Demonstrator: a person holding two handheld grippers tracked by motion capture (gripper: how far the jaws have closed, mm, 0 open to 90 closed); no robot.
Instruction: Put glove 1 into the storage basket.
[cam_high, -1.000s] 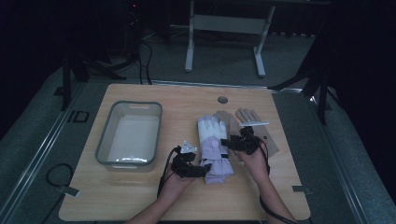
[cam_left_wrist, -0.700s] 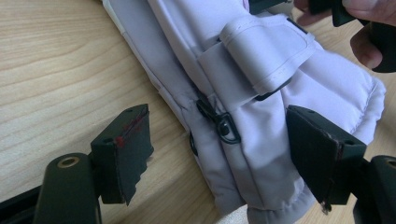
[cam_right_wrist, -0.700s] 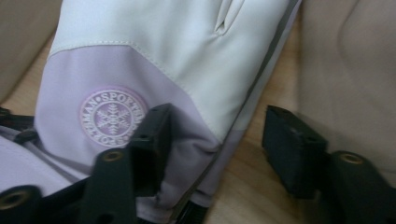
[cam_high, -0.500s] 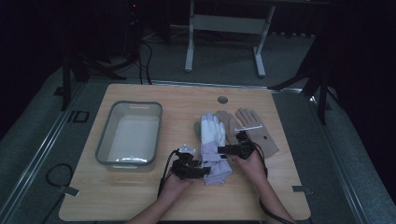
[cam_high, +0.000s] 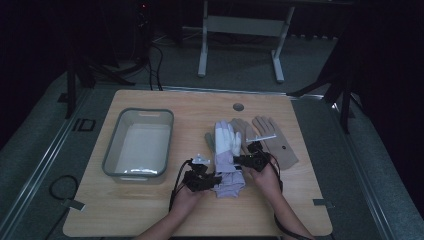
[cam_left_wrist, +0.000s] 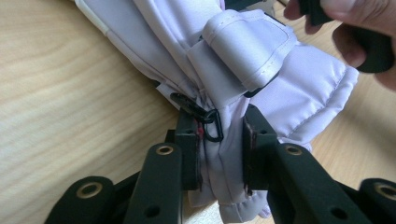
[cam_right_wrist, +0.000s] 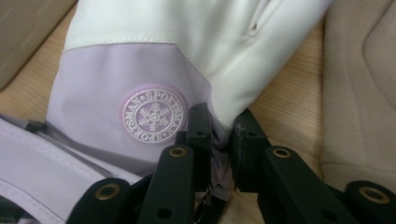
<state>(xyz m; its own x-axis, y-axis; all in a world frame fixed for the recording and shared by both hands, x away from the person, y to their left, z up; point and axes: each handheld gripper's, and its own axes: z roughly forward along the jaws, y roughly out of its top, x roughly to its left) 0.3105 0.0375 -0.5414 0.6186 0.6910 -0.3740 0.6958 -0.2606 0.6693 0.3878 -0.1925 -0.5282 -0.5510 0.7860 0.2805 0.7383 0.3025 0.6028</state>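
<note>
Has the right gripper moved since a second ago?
Yes. The right gripper has come toward the person and leftward, away from the tan suede gloves, onto the lavender-and-white padded ski glove.

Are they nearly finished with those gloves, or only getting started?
Early, it seems. Both grippers, left and right, are pinching the lilac ski glove, one at its cuff, one at its side. The tan gloves lie untouched, and the grey bin holds nothing.

round snowflake patch (cam_right_wrist: 153, 116) on the lilac glove (cam_right_wrist: 140, 60) — reads "sportsman".
</note>
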